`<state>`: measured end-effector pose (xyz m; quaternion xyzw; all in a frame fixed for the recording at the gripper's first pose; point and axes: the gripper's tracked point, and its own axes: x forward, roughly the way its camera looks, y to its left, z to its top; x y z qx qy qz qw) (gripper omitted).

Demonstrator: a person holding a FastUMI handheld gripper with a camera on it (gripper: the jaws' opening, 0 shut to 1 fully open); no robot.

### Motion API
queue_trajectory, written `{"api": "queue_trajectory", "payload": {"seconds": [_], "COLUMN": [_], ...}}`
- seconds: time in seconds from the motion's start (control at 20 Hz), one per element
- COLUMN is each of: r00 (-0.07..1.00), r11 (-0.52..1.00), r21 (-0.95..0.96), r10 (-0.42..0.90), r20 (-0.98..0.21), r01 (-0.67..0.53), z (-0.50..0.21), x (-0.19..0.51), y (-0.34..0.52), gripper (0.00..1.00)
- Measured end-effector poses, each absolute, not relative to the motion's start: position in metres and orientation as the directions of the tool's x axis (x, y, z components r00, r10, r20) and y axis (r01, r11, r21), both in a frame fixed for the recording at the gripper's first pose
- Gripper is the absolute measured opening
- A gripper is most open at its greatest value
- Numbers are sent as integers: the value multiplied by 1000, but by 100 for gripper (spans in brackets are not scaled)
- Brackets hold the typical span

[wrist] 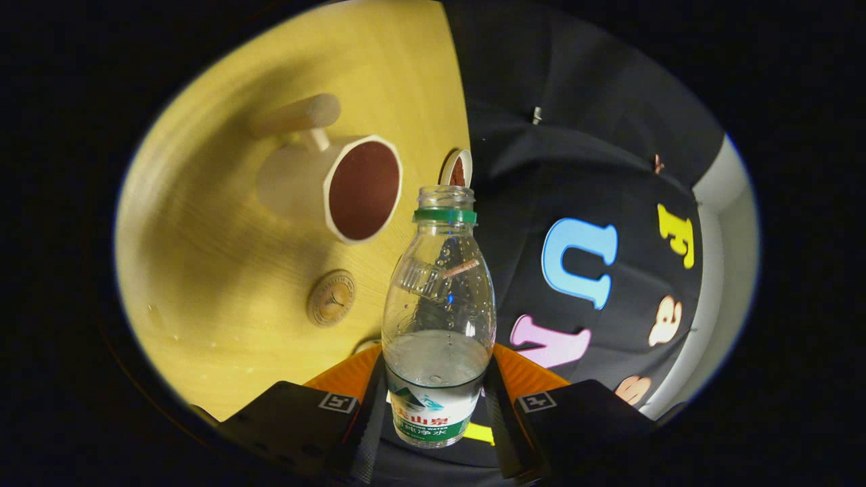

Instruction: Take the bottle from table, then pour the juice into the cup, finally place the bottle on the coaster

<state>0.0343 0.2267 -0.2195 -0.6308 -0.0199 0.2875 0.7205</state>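
Note:
My gripper [436,406] is shut on a clear plastic bottle [438,304], both fingers pressing on its labelled lower body. The bottle has a green neck ring and an uncapped mouth, and clear liquid fills roughly its lower part. The view is rolled sideways, so the yellow wooden table [223,257] looks tilted. Beyond the bottle's mouth stands a pale cup [345,186] with a dark brown inside and a handle. A round brown coaster [331,297] lies on the table, off to the side of the bottle and nearer to me than the cup.
A pale cylinder [301,113] lies on the table beyond the cup. A small round lid-like thing with a brown inside [457,169] sits at the table's edge just behind the bottle's mouth. The booth's black cloth wall [575,149] hangs past that edge.

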Motion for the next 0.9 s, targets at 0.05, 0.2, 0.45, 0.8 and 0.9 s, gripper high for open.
{"api": "queue_trajectory", "payload": {"seconds": [0.05, 0.2, 0.45, 0.8, 0.9], "r00": [827, 810, 789, 767, 770], "r11": [102, 293, 576, 775, 799], "r21": [-899, -803, -545, -114, -10], "r10": [445, 470, 509, 572, 576], "r20": [-342, -351, -344, -291, -273], "r01": [-426, -518, -609, -622, -601], "z": [-220, -225, -237, -227, -222], "x": [31, 25, 24, 38, 50], "y": [229, 234, 235, 220, 211], "gripper": [71, 71, 71, 72, 72]}}
